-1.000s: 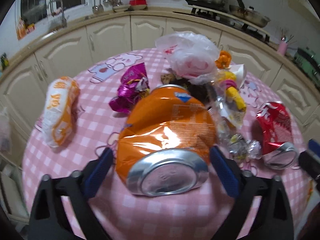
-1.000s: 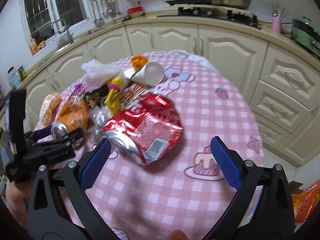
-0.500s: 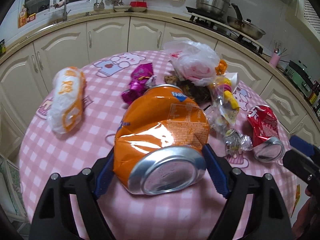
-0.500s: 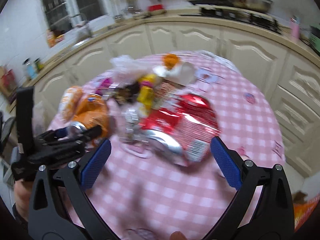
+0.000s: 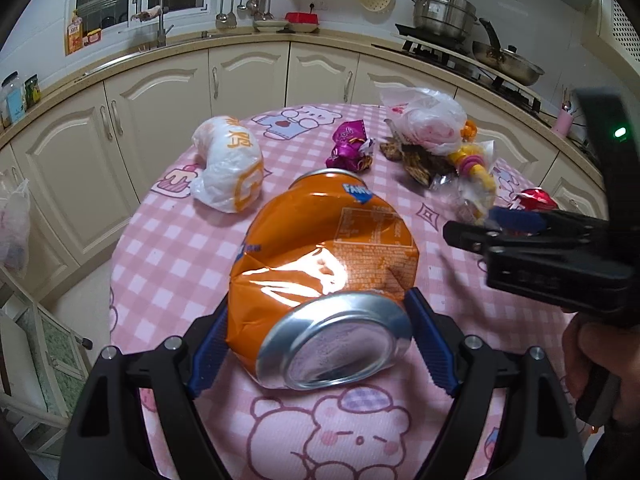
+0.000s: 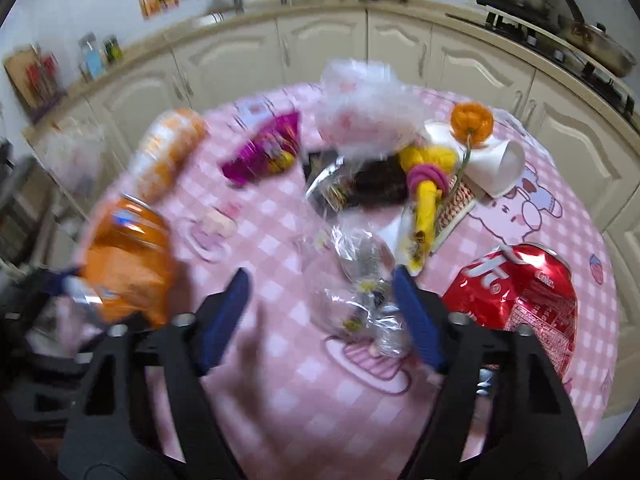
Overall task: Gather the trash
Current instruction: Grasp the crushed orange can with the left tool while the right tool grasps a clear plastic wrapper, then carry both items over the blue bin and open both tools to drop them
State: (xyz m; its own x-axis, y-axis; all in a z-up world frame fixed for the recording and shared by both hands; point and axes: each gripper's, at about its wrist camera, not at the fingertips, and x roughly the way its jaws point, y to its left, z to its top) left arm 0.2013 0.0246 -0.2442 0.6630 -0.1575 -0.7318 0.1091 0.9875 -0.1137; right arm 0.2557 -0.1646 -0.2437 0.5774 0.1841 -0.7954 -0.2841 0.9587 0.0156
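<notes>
A crushed orange can [image 5: 320, 248] is clamped between the blue pads of my left gripper [image 5: 320, 320], base toward the camera, just above the pink checked table [image 5: 168, 248]. It shows at the left of the right wrist view as the orange can [image 6: 124, 264]. My right gripper [image 6: 322, 304] hangs over a crumpled clear wrapper [image 6: 360, 280]; its jaws are closing, the wrapper lies by the right finger, and the left finger is clear of it. A crushed red can [image 6: 520, 292] lies to its right.
A white-and-orange bag [image 5: 228, 164], a purple wrapper [image 5: 350, 146], a knotted white bag [image 5: 428, 120], a paper cup [image 6: 496, 164], an orange fruit [image 6: 472, 120] and yellow packaging [image 6: 428, 184] litter the table. Cream cabinets [image 5: 248, 76] curve behind.
My left gripper closed on the orange can and drew it back. My right gripper swung left from the red can to the clear wrapper, and its jaws narrowed.
</notes>
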